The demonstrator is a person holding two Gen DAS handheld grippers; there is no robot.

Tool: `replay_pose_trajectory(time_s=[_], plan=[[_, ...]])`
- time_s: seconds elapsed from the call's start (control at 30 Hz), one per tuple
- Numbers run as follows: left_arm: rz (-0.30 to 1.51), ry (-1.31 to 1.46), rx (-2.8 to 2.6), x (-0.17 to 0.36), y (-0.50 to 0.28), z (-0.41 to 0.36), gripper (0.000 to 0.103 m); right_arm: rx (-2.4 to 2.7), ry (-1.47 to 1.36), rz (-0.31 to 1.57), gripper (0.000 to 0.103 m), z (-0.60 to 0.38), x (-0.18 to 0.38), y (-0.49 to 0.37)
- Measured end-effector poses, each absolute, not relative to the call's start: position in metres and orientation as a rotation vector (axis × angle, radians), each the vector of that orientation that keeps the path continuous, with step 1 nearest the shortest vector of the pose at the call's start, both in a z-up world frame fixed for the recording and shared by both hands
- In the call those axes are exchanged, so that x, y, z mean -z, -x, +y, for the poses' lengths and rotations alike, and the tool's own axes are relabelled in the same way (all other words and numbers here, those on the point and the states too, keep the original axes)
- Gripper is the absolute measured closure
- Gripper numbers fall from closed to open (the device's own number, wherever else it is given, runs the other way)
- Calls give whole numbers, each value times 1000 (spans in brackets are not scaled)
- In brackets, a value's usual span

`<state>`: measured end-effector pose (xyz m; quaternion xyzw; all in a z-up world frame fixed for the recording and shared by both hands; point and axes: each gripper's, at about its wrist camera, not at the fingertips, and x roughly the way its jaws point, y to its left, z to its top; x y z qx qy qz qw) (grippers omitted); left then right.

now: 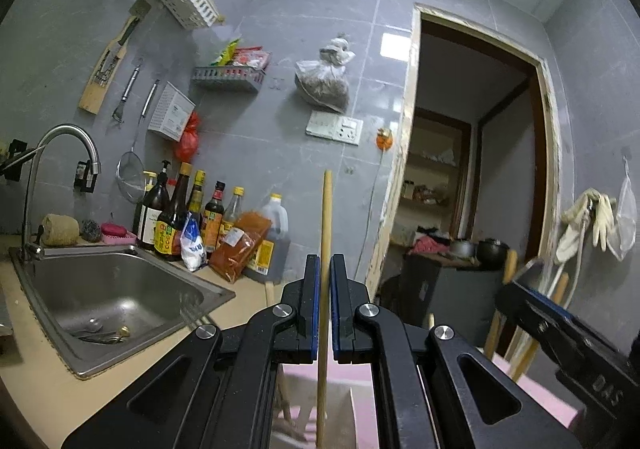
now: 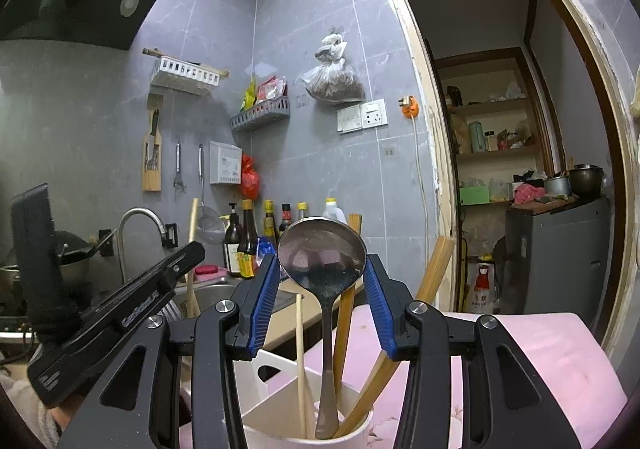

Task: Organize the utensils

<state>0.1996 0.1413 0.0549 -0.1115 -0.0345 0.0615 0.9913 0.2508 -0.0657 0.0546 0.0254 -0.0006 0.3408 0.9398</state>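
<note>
A pale wooden chopstick (image 1: 325,269) stood upright, pinched between the blue pads of the left gripper (image 1: 325,305), jaws closed tight on it, its lower end hanging over a white plastic utensil holder (image 2: 280,401) on a pink cloth-covered surface (image 2: 540,361). Not yet dropped in, as far as could be judged.

The right gripper (image 2: 322,289) sat with its jaws partly apart, straddling a steel ladle (image 2: 322,257) without clearly pressing it; the bowl stood between the blue pads, with gaps showing on both sides. The ladle's handle ran down into the holder, bowl up.

Holder contents: the ladle, a light wooden stick (image 2: 302,361) on the left, darker bamboo chopsticks (image 2: 346,309) behind the ladle, and a pair of tan sticks (image 2: 432,273) leaning out to the right. It looked divided into a front cup and a rear section with a cut-out handle; which section each stick sat in was hard to tell.

Progress looked well along: several utensils already stood in the holder, one chopstick was left in hand. The steel sink (image 1: 120,289) held what looked like another small utensil (image 1: 100,333) at the drain, possibly still to collect.

Beyond: sauce bottles (image 1: 188,217) along the counter, a wall knife board (image 1: 104,69), a hanging strainer (image 1: 130,173).
</note>
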Motion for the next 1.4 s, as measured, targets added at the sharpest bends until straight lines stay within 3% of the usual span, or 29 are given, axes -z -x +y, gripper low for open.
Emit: replay_pose_trajectory(time_s=[0.6,0.8,0.93,1.1,1.23,1.4], plan=[[46,212,-51,-45,-192,133,96,-689,-54,-18,58,-68,-52,-245],[65,208,-32,-49,-186,132,86,-681,-47,-24,53,-68,-53,-243],[70,216,-31,-53,-182,131,73,-668,-40,-36,51,-72,-53,-239],[83,187,-44,-60,-175,128,71,-652,-45,-45,50,-80,-53,-234],[97,176,-53,-66,-169,126,60,-636,-47,-50,48,-88,-54,-229],[122,169,-63,-70,-163,125,54,-611,-42,-53,39,-96,-55,-222]])
